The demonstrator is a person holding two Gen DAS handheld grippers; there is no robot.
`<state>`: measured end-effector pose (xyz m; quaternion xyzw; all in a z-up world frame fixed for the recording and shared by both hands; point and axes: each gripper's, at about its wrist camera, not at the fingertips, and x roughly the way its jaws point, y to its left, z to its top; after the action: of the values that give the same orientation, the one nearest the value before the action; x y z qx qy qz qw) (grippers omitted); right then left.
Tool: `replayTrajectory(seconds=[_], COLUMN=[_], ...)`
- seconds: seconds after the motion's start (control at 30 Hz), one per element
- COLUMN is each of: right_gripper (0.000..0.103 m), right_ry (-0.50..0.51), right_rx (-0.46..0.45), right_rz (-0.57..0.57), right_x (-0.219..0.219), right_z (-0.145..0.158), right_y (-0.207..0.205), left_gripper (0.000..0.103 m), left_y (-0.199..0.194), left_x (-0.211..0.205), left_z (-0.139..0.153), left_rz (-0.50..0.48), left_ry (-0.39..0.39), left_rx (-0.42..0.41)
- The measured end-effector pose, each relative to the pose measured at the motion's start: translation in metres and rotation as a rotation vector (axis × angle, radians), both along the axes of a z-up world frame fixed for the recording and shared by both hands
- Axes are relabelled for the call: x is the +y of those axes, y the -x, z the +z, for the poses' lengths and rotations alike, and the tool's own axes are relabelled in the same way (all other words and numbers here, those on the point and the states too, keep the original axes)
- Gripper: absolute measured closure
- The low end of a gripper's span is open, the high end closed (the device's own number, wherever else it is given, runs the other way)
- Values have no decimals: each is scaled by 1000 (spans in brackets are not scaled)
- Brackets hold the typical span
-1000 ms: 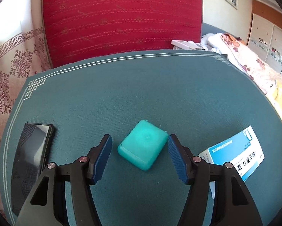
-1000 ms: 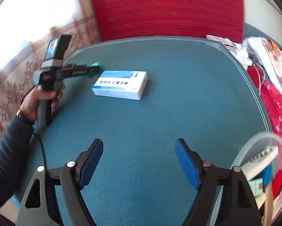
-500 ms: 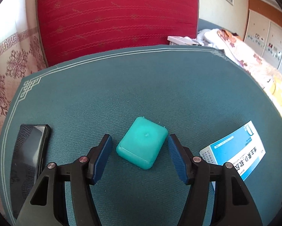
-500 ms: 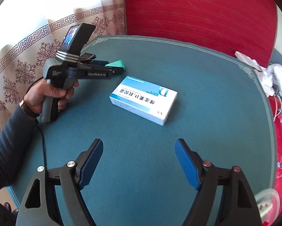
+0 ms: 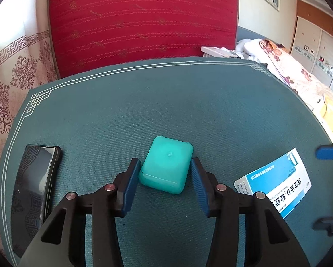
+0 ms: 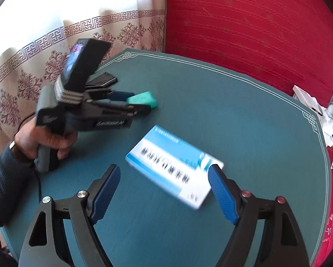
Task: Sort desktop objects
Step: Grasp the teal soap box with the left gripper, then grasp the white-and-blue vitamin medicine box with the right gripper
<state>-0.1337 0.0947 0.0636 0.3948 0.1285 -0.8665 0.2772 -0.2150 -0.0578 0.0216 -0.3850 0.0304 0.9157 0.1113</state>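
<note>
since the earlier frames the left tool point(image 5: 165, 169) had narrowed from a wide spread until its blue pads sat against the two sides of the teal case point(image 5: 166, 164), which appeared gripped while resting flat on the desk point(image 5: 188, 102). the right tool point(image 6: 164, 189) had come in over the blue and white medicine box point(image 6: 173, 166); it was spread wide, its right pad at the box's near right corner and its left pad well clear of the box.

the teal case was a small rounded rectangle of plain plastic with a seam around its lower edge and a tiny raised mark on the lid. the medicine box lay flat to its right, printed with dark characters, blurred in the right wrist view. a black phone point(image 5: 35, 187) lay near the desk's left edge, apart from the case.
</note>
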Motion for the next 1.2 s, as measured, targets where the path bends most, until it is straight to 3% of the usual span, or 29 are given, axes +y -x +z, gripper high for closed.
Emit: replayTrajectory(seconds=[0.13, 0.33, 0.47, 0.8, 0.9, 1.0, 1.13, 1.2], right_gripper=[19, 19, 19, 16, 14, 13, 16, 23], right_ry=[-16, 82, 80, -23, -103, -191, -163, -155], right_rx=[1, -184, -237, -229, -174, -107, -120, -116], right_rz=[5, 59, 96, 177, 181, 163, 58, 30], right_x=[-4, -4, -2, -1, -8, -19, -19, -19], right_z=[-2, -15, -24, -38, -43, -49, -48, -47], right_y=[29, 74, 68, 25, 12, 0, 0, -3], left_gripper=[54, 54, 54, 54, 54, 54, 54, 54], left_y=[1, 1, 2, 3, 2, 2, 3, 5], left_x=[-3, -11, -14, -13, -14, -13, -12, -12], left_z=[-1, -2, -2, -3, -3, -2, -2, -2], left_rz=[9, 15, 13, 14, 15, 17, 20, 24], left_ry=[-11, -48, -58, -50, -45, -41, -46, -51], left_rx=[-3, -11, -12, -13, -12, -10, -10, -11])
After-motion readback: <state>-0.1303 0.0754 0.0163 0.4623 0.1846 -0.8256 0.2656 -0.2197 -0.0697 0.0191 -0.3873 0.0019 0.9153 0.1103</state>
